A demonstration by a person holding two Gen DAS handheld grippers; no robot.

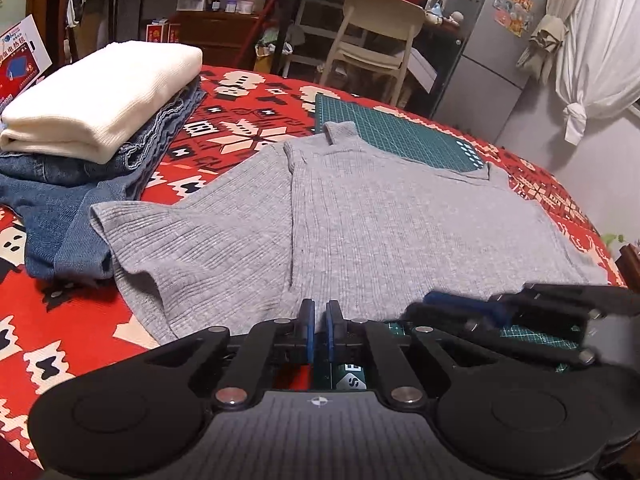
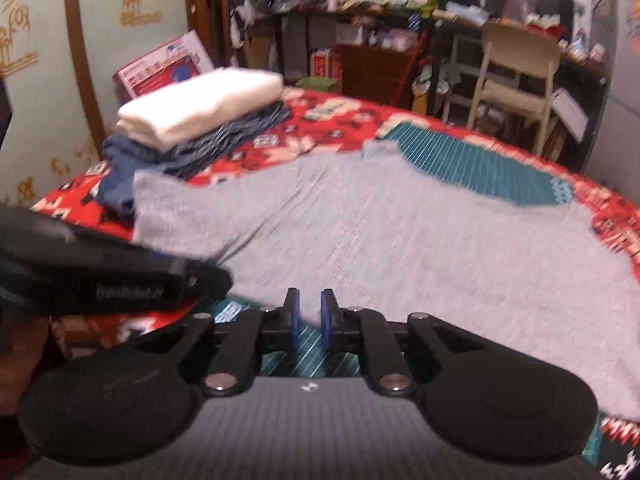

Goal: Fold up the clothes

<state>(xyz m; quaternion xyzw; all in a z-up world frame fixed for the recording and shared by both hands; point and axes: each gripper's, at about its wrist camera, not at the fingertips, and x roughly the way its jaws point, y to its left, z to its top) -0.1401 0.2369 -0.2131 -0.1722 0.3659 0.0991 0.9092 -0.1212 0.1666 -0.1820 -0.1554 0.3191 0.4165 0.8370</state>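
Grey ribbed sweater point(image 1: 360, 216): spread flat, near centre of red patterned cloth point(image 1: 60, 320), partly over green cutting mat point(image 1: 400, 132). Soft, light, limp, stretchy; best pinched at near hem. Left gripper point(image 1: 319, 320), right gripper point(image 2: 310, 312): narrowly parted, grasping nothing.

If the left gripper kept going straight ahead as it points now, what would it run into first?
Most likely the grey sweater: its hem lies directly ahead of the left gripper, though depth is hard to judge.

Green cutting mat point(image 1: 400, 136), cream chair point(image 1: 376, 36) — fridge, probably point(image 1: 492, 48).
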